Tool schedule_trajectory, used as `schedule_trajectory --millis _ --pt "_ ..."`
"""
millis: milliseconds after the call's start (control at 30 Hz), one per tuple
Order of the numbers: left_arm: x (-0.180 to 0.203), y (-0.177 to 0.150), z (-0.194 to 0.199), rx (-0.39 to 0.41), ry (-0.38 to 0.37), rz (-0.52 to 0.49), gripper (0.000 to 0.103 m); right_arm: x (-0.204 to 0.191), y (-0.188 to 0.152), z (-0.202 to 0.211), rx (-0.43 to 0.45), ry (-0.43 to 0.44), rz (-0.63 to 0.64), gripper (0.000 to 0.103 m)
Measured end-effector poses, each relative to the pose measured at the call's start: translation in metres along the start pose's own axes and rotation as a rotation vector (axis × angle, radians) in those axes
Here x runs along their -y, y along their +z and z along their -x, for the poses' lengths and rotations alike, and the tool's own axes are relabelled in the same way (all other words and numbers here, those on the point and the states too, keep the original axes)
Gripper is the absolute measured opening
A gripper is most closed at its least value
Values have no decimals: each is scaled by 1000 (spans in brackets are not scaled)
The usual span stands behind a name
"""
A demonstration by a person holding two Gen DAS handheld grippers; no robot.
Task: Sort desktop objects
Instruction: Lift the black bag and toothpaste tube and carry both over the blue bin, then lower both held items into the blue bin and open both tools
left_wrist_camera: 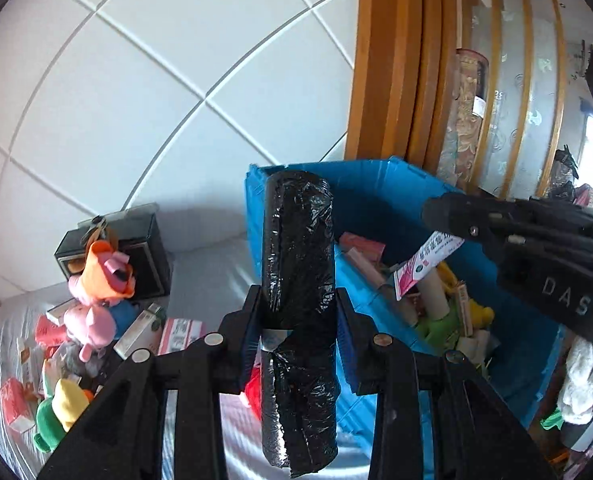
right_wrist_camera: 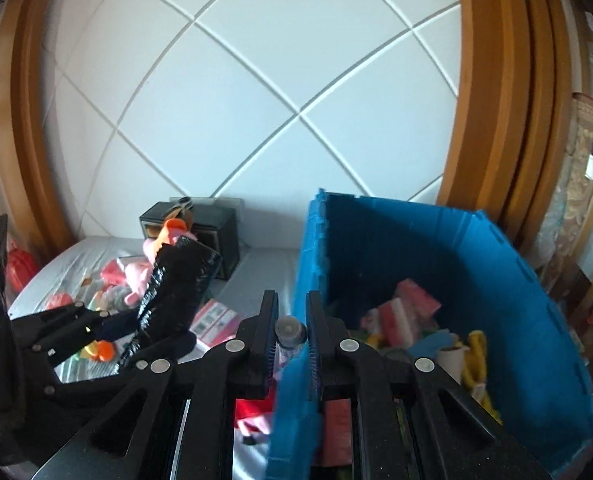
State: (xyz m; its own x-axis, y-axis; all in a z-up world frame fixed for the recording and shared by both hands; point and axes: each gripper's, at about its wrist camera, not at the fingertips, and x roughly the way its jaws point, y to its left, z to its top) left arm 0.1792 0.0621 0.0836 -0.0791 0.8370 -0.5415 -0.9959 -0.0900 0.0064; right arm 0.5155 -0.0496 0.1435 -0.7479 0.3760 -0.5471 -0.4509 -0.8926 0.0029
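1. A black roll of plastic bags (left_wrist_camera: pixel 298 292), crinkled and glossy, is held upright, clamped at mid-length, just in front of the blue crate.
2. A pink-and-white packet (left_wrist_camera: pixel 424 264) is seen tilted over the blue crate (left_wrist_camera: pixel 380 200), which is open-topped and part-filled with pink boxes, cardboard tubes and yellow plush.
3. A small clear capped vial (right_wrist_camera: pixel 289 334) is pinched at the crate's near wall.

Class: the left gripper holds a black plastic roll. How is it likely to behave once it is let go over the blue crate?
The black roll is round, so it may roll after landing in the blue crate. Its crinkled shiny film suggests a slippery, slightly soft surface. The left gripper clamps only its middle, so it could tilt.
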Motion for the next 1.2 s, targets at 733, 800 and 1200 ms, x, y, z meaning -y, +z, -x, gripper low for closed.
schedule_trajectory --millis 733,800,1200 --pt "205 5 -107 -324 -183 -171 34 211 -113 -12 -255 -172 -77 14" --pt "209 1 -108 -329 -177 -185 34 219 -121 -12 -259 -183 -82 14" --pt "205 -3 -117 -345 -94 -180 71 237 -138 -22 -262 -217 -96 14"
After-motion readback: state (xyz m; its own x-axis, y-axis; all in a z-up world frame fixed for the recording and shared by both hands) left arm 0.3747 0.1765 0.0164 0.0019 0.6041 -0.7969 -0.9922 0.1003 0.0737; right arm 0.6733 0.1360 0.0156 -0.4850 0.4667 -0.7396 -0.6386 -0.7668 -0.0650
